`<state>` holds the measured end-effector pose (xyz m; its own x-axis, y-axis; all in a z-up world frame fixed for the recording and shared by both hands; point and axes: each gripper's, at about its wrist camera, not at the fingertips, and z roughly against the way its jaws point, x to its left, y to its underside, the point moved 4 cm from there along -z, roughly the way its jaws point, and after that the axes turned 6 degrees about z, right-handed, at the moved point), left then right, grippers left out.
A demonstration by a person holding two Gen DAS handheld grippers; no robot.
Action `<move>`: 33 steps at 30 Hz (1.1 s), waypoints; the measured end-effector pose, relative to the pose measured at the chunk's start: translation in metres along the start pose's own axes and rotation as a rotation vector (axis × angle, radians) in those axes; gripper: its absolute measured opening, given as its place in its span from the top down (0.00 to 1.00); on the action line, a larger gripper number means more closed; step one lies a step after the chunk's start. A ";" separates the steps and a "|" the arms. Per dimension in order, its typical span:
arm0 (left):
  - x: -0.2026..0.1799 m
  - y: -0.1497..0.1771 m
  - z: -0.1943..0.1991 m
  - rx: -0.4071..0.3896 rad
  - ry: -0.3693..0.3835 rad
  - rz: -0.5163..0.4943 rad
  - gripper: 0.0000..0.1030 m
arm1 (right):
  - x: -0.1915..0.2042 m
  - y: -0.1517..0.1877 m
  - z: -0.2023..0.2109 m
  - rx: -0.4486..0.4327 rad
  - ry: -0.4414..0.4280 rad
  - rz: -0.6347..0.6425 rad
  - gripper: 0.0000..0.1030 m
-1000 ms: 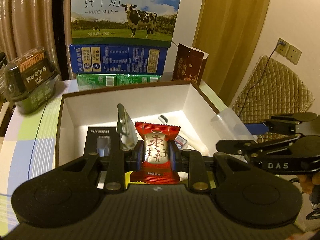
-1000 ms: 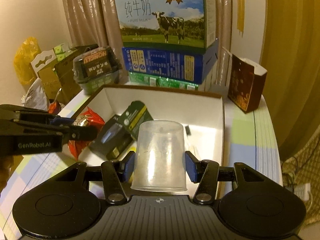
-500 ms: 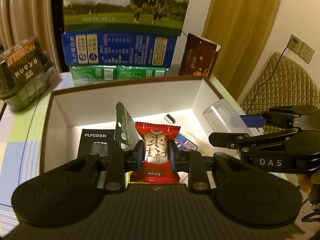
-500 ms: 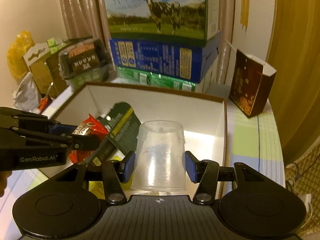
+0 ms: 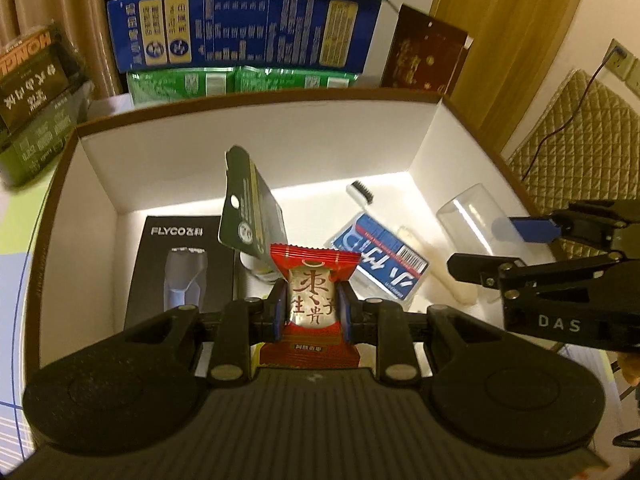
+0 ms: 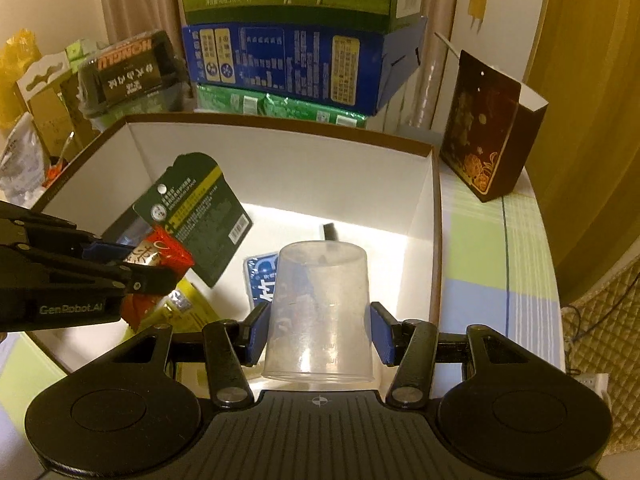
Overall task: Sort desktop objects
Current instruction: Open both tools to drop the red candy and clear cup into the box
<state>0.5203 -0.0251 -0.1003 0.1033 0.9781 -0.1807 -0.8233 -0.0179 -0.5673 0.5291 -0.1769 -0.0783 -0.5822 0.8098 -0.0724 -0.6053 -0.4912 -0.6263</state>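
My left gripper (image 5: 311,304) is shut on a red candy packet (image 5: 314,280) and holds it over the near side of a white cardboard box (image 5: 256,136). The packet also shows in the right wrist view (image 6: 156,256). My right gripper (image 6: 318,334) is shut on a clear plastic cup (image 6: 320,312), upside down, above the box's right half (image 6: 434,240). The cup shows at the right in the left wrist view (image 5: 472,216). In the box lie a black FLYCO shaver box (image 5: 180,268), a dark hang-card (image 5: 250,212), a blue-and-white pack (image 5: 380,260) and a small brush (image 5: 362,192).
Stacked milk cartons (image 6: 300,52) stand behind the box. A dark brown gift bag (image 6: 488,132) stands at the back right. A black and green tin (image 6: 128,72) and bags (image 6: 24,128) crowd the left. A quilted chair (image 5: 576,128) is on the right.
Both grippers have moved forward and tilted down over the box, each still holding its item. The box interior now fills more of both views.
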 end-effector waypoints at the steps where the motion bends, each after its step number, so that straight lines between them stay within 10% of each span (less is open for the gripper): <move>1: 0.001 0.001 -0.002 0.003 -0.002 0.001 0.79 | 0.000 0.000 -0.001 0.002 0.001 0.001 0.52; 25: 0.018 0.001 0.003 -0.013 -0.052 0.026 0.73 | 0.002 -0.001 -0.006 -0.035 0.022 0.032 0.51; 33: 0.027 0.001 0.020 -0.020 -0.083 0.048 0.46 | 0.015 -0.006 0.016 -0.078 -0.010 0.005 0.06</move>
<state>0.5113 0.0052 -0.0899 0.0167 0.9898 -0.1416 -0.8148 -0.0686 -0.5757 0.5155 -0.1673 -0.0637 -0.5906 0.8041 -0.0683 -0.5584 -0.4682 -0.6848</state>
